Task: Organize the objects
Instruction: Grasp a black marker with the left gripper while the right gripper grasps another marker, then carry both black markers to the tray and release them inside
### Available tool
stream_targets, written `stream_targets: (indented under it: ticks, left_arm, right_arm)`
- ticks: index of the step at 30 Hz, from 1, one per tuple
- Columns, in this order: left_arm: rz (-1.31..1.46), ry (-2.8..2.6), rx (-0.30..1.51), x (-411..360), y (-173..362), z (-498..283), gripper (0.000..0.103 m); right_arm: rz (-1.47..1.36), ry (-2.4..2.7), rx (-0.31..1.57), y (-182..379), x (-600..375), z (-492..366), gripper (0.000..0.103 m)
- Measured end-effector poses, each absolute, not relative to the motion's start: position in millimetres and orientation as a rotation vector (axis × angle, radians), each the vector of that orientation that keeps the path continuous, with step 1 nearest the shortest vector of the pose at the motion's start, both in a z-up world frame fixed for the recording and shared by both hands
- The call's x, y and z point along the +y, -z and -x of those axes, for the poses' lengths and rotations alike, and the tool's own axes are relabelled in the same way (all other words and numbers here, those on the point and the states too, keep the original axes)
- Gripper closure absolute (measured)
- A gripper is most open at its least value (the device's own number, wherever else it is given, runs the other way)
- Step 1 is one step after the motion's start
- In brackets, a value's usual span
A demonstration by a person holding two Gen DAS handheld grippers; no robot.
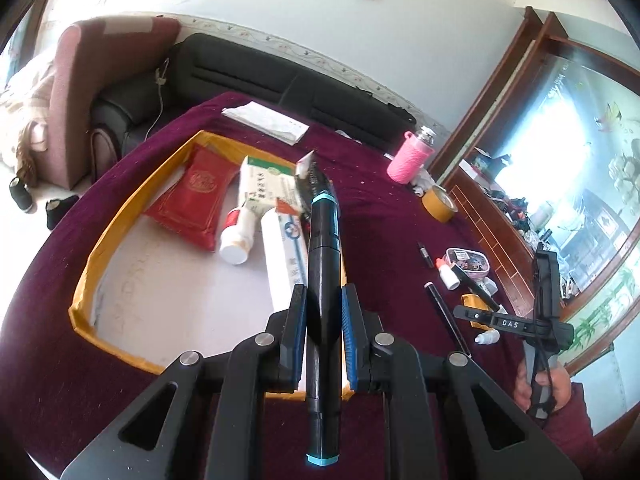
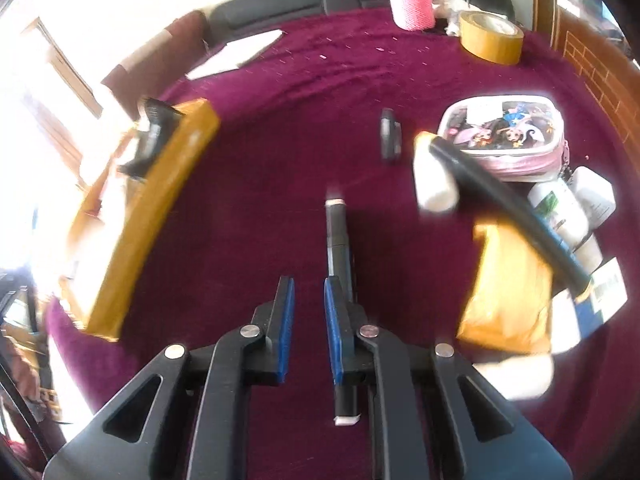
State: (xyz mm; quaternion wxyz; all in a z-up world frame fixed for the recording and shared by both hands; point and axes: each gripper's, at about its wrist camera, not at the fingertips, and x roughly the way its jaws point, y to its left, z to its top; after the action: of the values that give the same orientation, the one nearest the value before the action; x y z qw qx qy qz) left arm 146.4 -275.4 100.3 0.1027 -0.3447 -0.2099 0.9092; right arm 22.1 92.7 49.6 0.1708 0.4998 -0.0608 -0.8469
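Maroon-clothed table (image 1: 380, 208): left jaws clamp a black marker (image 1: 324, 264) over the box (image 1: 120, 216); right jaws (image 2: 309, 312), clenched empty, leave the pen (image 2: 338, 236) at one o'clock, so this grasp fails.

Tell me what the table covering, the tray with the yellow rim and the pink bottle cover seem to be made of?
The table covering looks like maroon velvet or plush cloth: matte, with lint specks clinging to it. The tray seems to be cardboard, its rim wrapped in glossy yellow-brown packing tape, the floor pale and dull. The pink bottle cover looks knitted or crocheted yarn, judging by its bumpy weave; the cap above it shines like metal.
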Motion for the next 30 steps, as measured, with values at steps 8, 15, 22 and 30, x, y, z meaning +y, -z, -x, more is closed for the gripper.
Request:
stream_targets:
  ticks: [8,15,22,30]
  left_arm:
    - [1.014,-2.700,-0.616,-276,-99,-159,0.089]
    - [1.001,-2.720,-0.613,-279,-101,-164,0.089]
    - [1.012,-2.738,-0.626,-285,-99,-165,0.089]
    - [1.007,-2.798,-0.629,-300,-100,-169,0.089]
  right_arm:
    - [-1.449,2.597,0.212,-33,72,-12,0.062]
    - [-1.474,2.530,-0.017,-27,84,-8,0.091]
    - [-1.324,2.473,-0.262,-55,96,-38,0.091]
    - [-1.039,2.445,-0.255,-129,63,-79,0.090]
